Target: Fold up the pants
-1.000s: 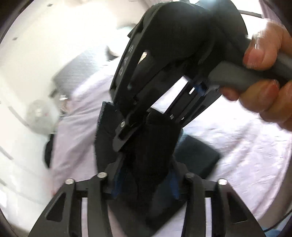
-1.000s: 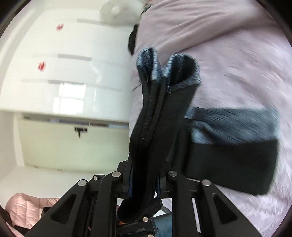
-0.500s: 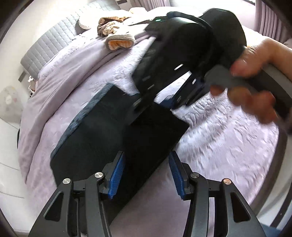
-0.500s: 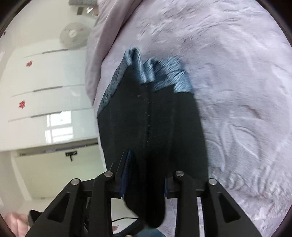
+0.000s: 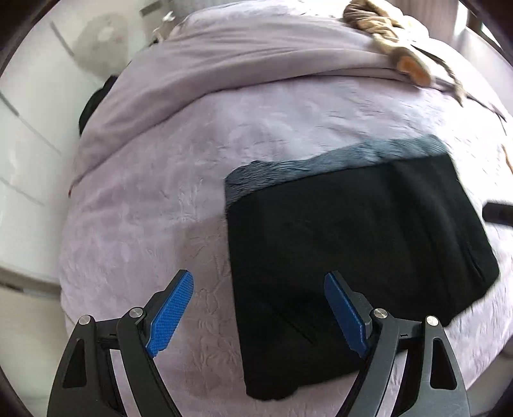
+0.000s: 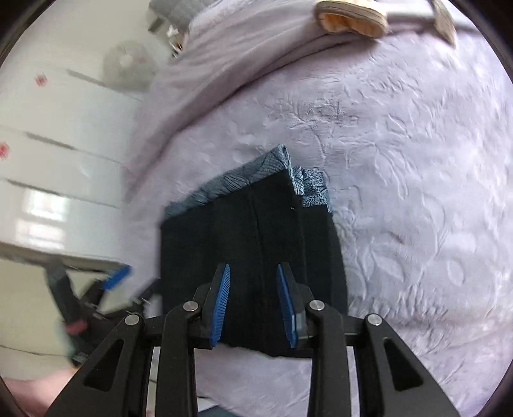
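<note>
As the folded black pants [image 5: 352, 243] settle flat on the lilac bedspread [image 5: 154, 199], both sets of tongs are letting them go. The left tongs [image 5: 256, 312] are opening and already stand wide, blue pads clear of the cloth, with the pants' near left corner lying below and between them; nothing is gripped. Over in the right wrist view, the right tongs [image 6: 253, 304] stand partly apart, straddling the near edge of the pants [image 6: 250, 250], and there's visible gap between each pad and the fabric, so I'd call that released too. At the far edge the blue-grey lining peeks out where the layers stack, which suggests a compact multi-layer fold laid down as one packet. Off to the left of that same view, blurred, the other tool is pulling in low beside the bed. Far across the bed, beyond a ridge of bunched quilt, sits a tan slipper-like thing [image 6: 349, 17]. The fold looks nearly finished; perhaps a smoothing press remains.
</note>
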